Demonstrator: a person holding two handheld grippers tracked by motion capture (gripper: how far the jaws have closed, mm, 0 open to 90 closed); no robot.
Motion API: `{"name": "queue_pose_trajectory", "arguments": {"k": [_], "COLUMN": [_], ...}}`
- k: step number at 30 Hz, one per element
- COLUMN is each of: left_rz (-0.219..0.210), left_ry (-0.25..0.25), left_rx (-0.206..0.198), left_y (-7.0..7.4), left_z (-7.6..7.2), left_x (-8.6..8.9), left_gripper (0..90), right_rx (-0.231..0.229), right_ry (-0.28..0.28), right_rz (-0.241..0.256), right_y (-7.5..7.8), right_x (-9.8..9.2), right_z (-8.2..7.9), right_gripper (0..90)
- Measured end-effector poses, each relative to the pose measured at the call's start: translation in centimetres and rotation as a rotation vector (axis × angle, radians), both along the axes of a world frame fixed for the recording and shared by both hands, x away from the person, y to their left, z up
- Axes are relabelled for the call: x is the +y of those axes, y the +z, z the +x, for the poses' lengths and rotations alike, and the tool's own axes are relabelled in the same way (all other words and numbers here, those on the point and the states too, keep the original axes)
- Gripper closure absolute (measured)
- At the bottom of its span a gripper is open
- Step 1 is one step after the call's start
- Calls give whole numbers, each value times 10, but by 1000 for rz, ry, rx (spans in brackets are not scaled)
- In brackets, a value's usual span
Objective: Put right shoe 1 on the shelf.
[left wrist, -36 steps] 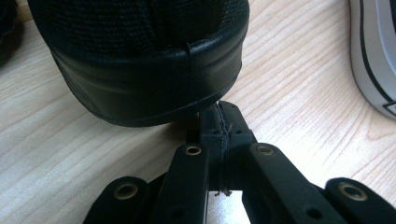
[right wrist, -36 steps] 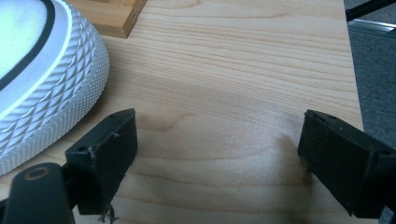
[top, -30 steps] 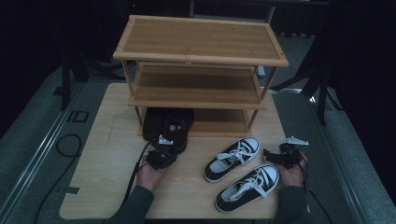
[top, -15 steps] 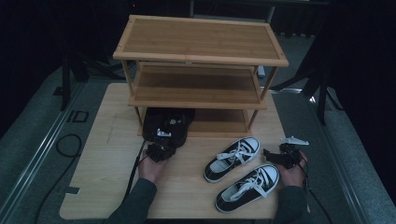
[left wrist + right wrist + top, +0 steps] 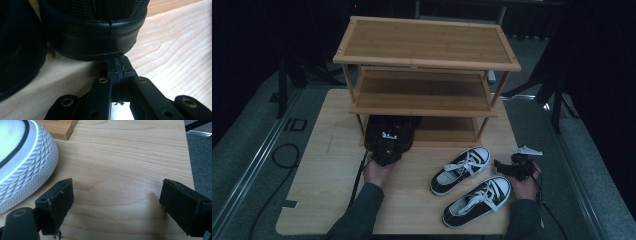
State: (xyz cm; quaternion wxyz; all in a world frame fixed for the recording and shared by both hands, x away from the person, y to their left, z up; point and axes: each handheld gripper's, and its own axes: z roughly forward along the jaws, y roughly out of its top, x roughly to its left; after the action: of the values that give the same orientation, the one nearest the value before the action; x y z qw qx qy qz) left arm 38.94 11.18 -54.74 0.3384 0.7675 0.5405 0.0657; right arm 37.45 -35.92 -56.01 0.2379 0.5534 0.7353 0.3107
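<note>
Pressing tip-first against a black shoe (image 5: 92, 30), the left gripper (image 5: 119, 65) has its jaws drawn fully together with nothing between them; in the left gripper view the closed tips meet the shoe's rubber heel band just above the tabletop. Closed jaws make a blunt pusher, which suggests the shoe is being nudged rather than lifted. A second dark shoe (image 5: 17, 50) sits close beside the first, to the left of the tips in that view. From the high view, the left gripper (image 5: 384, 155) lies at the front of the black shoes (image 5: 392, 131), which sit ahead of it, partly under the lowest shelf of the wooden shoe rack (image 5: 424, 75). That position fits a job of sliding the pair into the bottom tier.

The right gripper (image 5: 116, 205) stands wide open and holds nothing, its jaws hovering low over bare wood of the table (image 5: 130, 157). Just to the left of its left jaw in the right gripper view is the white, diamond-patterned toe of a sneaker (image 5: 23, 167), near but not gripped. In the high view the right gripper (image 5: 512, 167) waits just beside two black-and-white sneakers (image 5: 469, 182), which lie in front of the rack, well apart from the black pair. The open stance looks like readiness to take a sneaker once the left side is finished.
</note>
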Motion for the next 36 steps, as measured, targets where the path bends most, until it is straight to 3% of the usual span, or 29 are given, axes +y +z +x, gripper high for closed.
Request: {"name": "queue_pose_trajectory", "arguments": {"k": [10, 17, 19, 26, 32, 36], "left_rz": [0, 75, 101, 123, 121, 115], "left_ry": [14, -2, 29, 132, 240, 234], "left_rx": [-8, -60, -87, -121, -128, -121], "left_y": [0, 8, 13, 23, 23, 19], "left_z": [7, -10, -20, -32, -24, -14], "left_x": [0, 12, 29, 70, 96, 99], "left_gripper": [875, 882, 897, 900, 898, 897], "right_rx": [0, 0, 0, 0, 0, 0], "right_ry": [0, 0, 0, 1, 0, 0], "right_rz": [0, 0, 0, -2, -1, -1], "right_y": [0, 0, 0, 0, 0, 0], "right_x": [0, 0, 0, 0, 0, 0], "right_z": [0, 0, 0, 0, 0, 0], "right_gripper": [118, 118, 119, 118, 118, 118]}}
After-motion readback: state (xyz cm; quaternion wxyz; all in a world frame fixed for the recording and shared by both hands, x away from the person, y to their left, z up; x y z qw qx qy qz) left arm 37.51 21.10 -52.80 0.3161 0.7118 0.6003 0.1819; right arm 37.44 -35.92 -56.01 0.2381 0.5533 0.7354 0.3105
